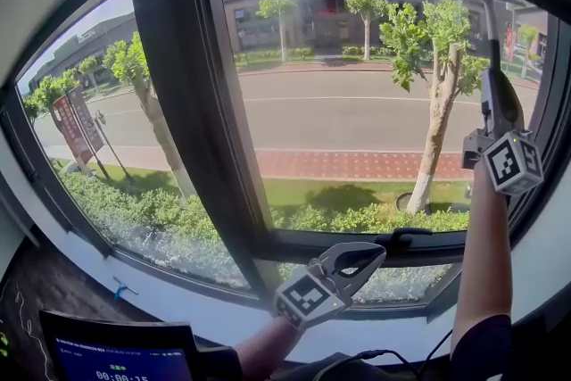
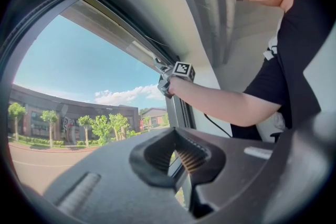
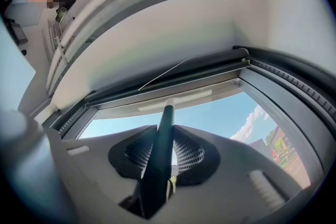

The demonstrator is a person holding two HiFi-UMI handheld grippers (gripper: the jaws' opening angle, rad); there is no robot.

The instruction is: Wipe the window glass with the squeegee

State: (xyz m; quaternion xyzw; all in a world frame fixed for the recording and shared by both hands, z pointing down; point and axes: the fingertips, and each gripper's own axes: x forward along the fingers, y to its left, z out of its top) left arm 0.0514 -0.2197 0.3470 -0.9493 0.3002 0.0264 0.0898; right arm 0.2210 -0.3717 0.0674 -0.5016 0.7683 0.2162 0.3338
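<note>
Your right gripper (image 3: 167,131) clamped the squeegee (image 3: 164,118) handle, your left gripper (image 2: 176,153) idled closed on nothing, so you needed the blade flat against the window glass (image 3: 226,115) before pulling down evenly.

Strong daylight pours in through the window glass (image 1: 357,103), so I see the street (image 1: 357,116) outside bright and crisp, while the window frame (image 1: 192,129) reads almost black against it. The tree (image 1: 437,103) throws a dark shadow onto the grass (image 1: 357,192) at its foot. A screen (image 1: 120,361) glows blue in the dim lower-left corner. All three views bow hard toward the edges, with black corners. In its own view the left gripper (image 2: 177,139) is close, soft and backlit grey. In the right gripper view the squeegee (image 3: 157,165) handle is a dark blurred silhouette against blue sky (image 3: 220,115).
</note>
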